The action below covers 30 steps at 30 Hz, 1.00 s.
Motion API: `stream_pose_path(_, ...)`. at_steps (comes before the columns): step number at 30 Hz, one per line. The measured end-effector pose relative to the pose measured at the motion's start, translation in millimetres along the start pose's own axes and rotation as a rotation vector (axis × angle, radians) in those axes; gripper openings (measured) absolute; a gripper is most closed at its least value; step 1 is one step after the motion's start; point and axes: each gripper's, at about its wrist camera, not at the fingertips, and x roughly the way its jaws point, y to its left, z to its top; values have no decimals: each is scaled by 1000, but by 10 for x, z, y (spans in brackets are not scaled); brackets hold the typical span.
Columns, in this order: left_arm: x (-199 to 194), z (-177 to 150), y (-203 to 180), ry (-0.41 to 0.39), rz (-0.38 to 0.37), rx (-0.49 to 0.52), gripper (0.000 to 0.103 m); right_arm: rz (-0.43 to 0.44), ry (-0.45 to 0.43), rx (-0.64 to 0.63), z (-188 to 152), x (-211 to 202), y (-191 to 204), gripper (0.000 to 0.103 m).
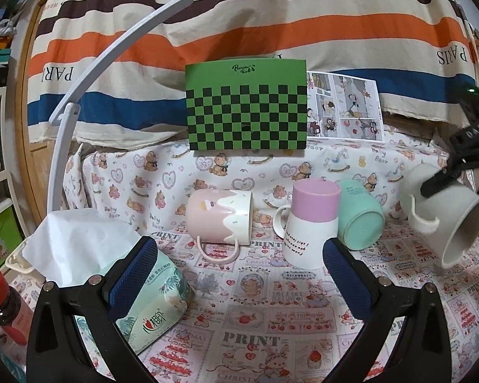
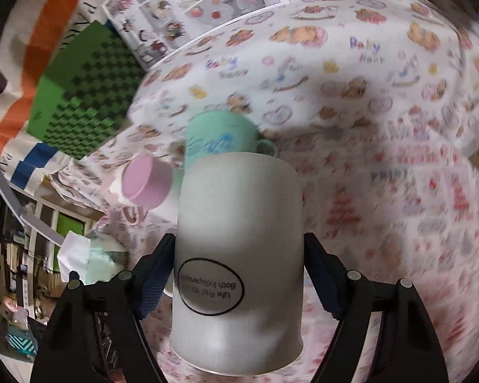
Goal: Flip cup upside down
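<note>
My right gripper (image 2: 239, 274) is shut on a grey-white mug (image 2: 239, 255) with an oval text label, held in the air and tilted. In the left wrist view the same mug (image 1: 444, 214) hangs at the right, mouth pointing down and toward me, with the right gripper (image 1: 437, 182) clamped on it. My left gripper (image 1: 239, 255) is open and empty, low over the table. A pink mug (image 1: 218, 220) lies on its side. A pink-and-white mug (image 1: 309, 223) stands upside down. A teal mug (image 1: 361, 217) lies tilted behind it.
A tissue pack (image 1: 124, 274) sits under my left finger. A red-capped bottle (image 1: 6, 309) stands at the far left. A green checkered board (image 1: 246, 108) and a comic sheet (image 1: 345, 105) lean at the back. A white lamp arm (image 1: 79, 95) arcs on the left.
</note>
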Motion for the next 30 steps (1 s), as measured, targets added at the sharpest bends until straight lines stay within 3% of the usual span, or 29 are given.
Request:
stream_pose_path(4, -14, 5, 0, -4, 23, -1, 103, -19, -77, -28, -348, -5, 214, 80)
stream_pose_path(14, 33, 10, 40, 18, 33, -19, 103, 48, 8, -15, -702, 495, 377, 80)
stream_pose_path(23, 44, 13, 11, 23, 30, -14, 103, 49, -8, -37, -822, 670, 421, 82)
stream_pose_path(26, 40, 16, 18, 18, 28, -16, 103, 90, -61, -95, -816, 529, 448, 92)
stream_pose_path(30, 39, 15, 26, 20, 25, -17, 103, 132, -202, -187, -810, 176, 405, 96)
